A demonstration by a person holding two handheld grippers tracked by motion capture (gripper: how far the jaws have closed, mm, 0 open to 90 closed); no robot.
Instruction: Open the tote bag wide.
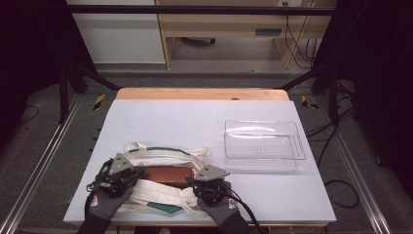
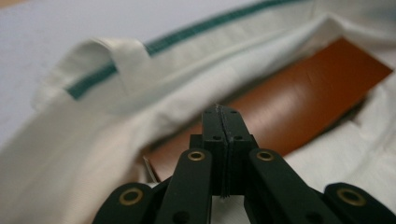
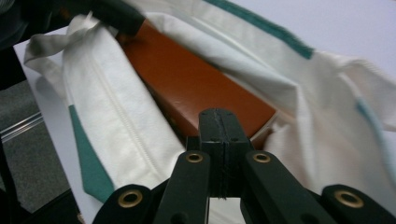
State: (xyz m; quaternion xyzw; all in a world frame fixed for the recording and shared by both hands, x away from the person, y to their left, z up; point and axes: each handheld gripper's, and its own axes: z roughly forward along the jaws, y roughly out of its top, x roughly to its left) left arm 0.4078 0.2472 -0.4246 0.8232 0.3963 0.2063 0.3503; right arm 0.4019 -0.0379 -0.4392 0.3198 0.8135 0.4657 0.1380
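A white cloth bag with green trim lies open near the table's front edge, and a brown flat box rests inside it. My left gripper is at the box's left end and my right gripper at its right end, each pointing inward. In the left gripper view the left gripper is shut, with its tips just in front of the box and the bag's cloth around it. In the right gripper view the right gripper is shut over the near end of the box, between folds of the bag.
A clear plastic tray stands to the right of the bag on the pale table top. The table's front edge runs just behind both gloved hands. Cables trail off on the floor to the right.
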